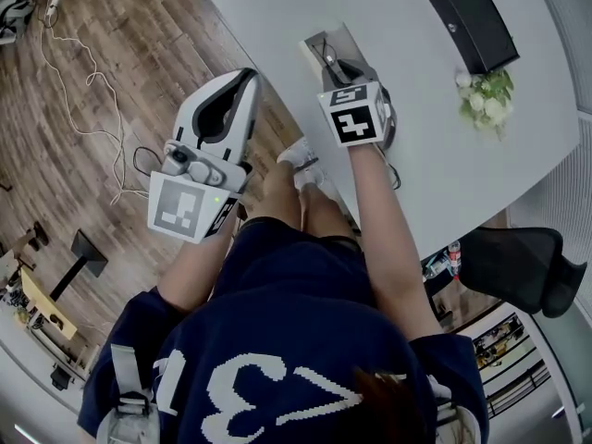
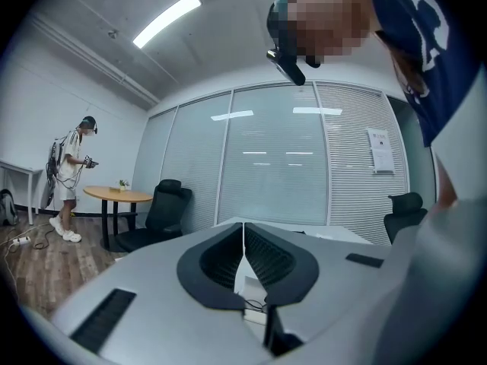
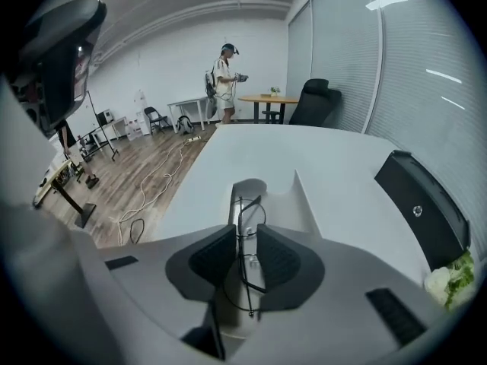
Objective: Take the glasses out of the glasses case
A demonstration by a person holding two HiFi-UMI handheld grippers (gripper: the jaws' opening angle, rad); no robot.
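Left gripper (image 2: 243, 234) held up beside the white table (image 3: 335, 166), over wood floor (image 1: 92, 109), jaws pressed together on nothing; right gripper (image 3: 244, 243) clenched on thin-wire glasses (image 3: 250, 217), standing edge-up between its jaws over the open glasses case (image 3: 302, 204) on the table

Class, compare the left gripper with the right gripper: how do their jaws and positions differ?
Left gripper's jaws meet, empty; right gripper's clamp the glasses. Left gripper hangs off the table, over floor; right gripper is above the open glasses case. Both carry marker cubes.
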